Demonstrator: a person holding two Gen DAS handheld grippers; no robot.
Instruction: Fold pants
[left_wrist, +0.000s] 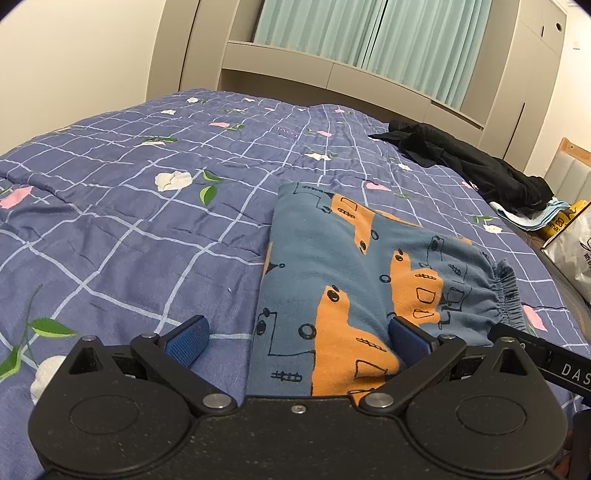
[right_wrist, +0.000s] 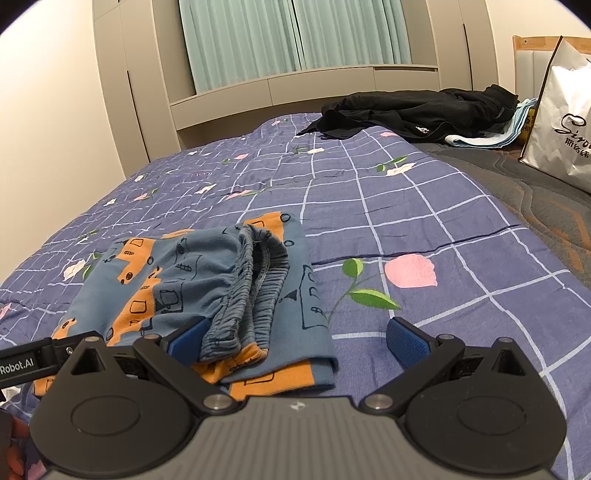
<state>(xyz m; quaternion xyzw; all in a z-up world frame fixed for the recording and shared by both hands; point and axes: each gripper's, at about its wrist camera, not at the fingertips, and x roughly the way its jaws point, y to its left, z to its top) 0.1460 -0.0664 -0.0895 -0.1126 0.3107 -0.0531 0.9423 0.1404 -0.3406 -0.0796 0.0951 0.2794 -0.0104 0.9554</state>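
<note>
The pants (left_wrist: 354, 280) are small, blue with orange vehicle prints, and lie folded into a compact bundle on the bed. In the right wrist view the pants (right_wrist: 207, 295) show their gathered elastic waistband (right_wrist: 258, 280) on top. My left gripper (left_wrist: 295, 343) is open, its fingers spread wide over the bundle's near left corner; the right pad (left_wrist: 408, 341) rests against the cloth. My right gripper (right_wrist: 295, 339) is open too, straddling the bundle's near right corner, with its left pad (right_wrist: 188, 339) beside the waistband. Neither holds cloth.
A purple checked quilt with flowers (left_wrist: 129, 221) covers the bed. Black clothes (right_wrist: 417, 110) are heaped at the far right on a light blue towel (right_wrist: 491, 136). A white shopping bag (right_wrist: 561, 110) stands on the grey mattress edge. Cabinets and green curtains (right_wrist: 295, 33) lie beyond.
</note>
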